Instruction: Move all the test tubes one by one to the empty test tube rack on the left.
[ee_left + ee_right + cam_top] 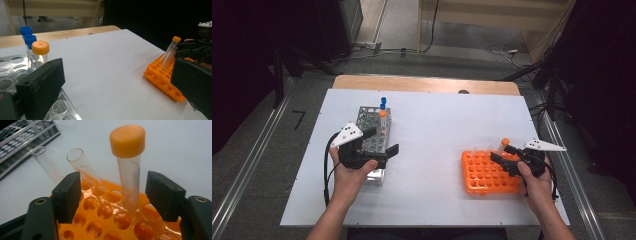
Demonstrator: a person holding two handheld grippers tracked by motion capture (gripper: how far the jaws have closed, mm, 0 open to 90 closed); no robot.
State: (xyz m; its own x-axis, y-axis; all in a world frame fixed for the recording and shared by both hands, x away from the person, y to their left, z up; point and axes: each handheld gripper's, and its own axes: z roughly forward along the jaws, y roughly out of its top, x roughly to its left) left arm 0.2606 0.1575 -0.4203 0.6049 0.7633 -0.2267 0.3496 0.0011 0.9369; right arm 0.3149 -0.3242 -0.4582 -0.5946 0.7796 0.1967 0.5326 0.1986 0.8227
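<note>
- The clear plastic tube with the orange screw cap (128,167) stands in a far hole of your orange plastic tube rack (488,176), on the right of the white table (437,125).
- Your right gripper (113,195) brackets that tube with its jaws part-way in; neither pad touches it.
- Two uncapped clear tubes (85,170) lean in the same rack, just left of it.
- Your left gripper (379,142) hangs spread over the metal perforated rack (368,120) at the left, gripping nothing.
- That rack holds an orange-capped tube (40,51) and two blue-capped tubes (28,36) at its far end.
</note>
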